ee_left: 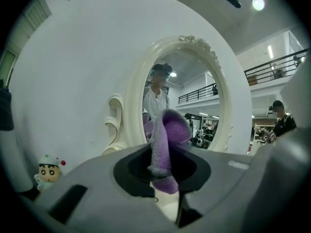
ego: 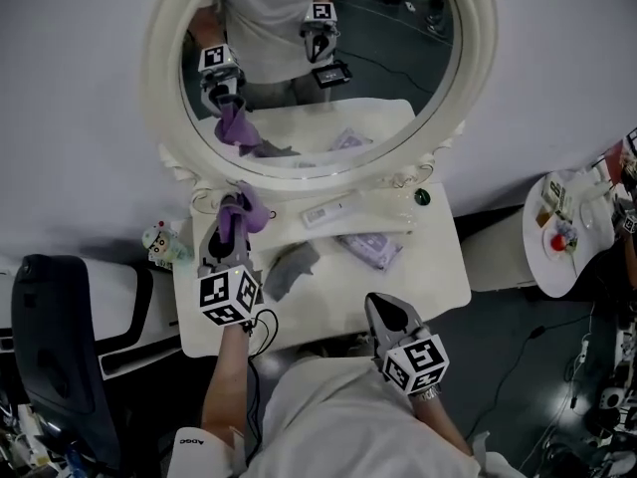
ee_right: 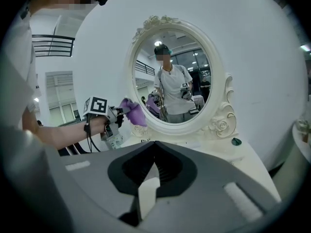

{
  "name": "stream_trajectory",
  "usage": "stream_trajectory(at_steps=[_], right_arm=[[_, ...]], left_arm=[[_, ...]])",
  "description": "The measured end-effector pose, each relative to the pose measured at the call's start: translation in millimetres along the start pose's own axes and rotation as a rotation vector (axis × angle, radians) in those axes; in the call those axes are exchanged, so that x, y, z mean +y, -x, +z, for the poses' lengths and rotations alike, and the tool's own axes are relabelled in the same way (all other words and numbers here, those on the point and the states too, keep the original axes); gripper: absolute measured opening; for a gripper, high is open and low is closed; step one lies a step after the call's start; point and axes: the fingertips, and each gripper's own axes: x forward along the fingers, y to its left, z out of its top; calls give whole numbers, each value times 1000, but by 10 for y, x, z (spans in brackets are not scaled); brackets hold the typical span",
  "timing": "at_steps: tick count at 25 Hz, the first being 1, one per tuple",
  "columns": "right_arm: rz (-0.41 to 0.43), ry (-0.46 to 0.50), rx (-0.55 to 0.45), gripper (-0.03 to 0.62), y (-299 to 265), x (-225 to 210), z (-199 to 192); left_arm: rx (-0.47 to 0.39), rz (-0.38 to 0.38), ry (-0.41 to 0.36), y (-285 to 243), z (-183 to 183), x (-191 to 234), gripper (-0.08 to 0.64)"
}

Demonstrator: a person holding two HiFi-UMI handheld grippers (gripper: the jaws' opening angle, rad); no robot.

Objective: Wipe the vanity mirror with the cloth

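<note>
We hold the purple cloth [ego: 249, 207] pinched in the left gripper [ego: 233, 217], close to the bottom left rim of the mirror [ego: 418, 78]. We cannot tell if it touches. A grey rag [ego: 289, 269] and a purple pack [ego: 370, 248] lie mid-table [ego: 438, 277], with open room near the front right corner. The right gripper [ego: 384, 307] hangs over the front edge, jaws pressed together, holding nothing. Our left arm reaches forward, almost level. The right one tips down a bit.

Pale wall [ego: 80, 118], white dressing table [ego: 438, 277], dark floor [ego: 518, 366], black chair [ego: 50, 327] at left, round side table [ego: 547, 267] at right.
</note>
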Motion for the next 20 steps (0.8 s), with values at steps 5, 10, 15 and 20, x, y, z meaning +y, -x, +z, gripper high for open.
stream_trajectory(at_steps=[5,10,15,20], right_arm=[[35,19,-50,6,189,-84,66],[125,12,-78,6,463,-170,19],[245,-11,-89,6,721,-199,-181],[375,-20,-120,6,890,-79,-275]], left_arm=[[-57,-20,-7,554,108,-370,63],[-76,31,-3,1197,-7,-834,63],[-36,42,-14,1780,-332,-1487,63],[-7,93,-44,2397,-402,-1816,63]])
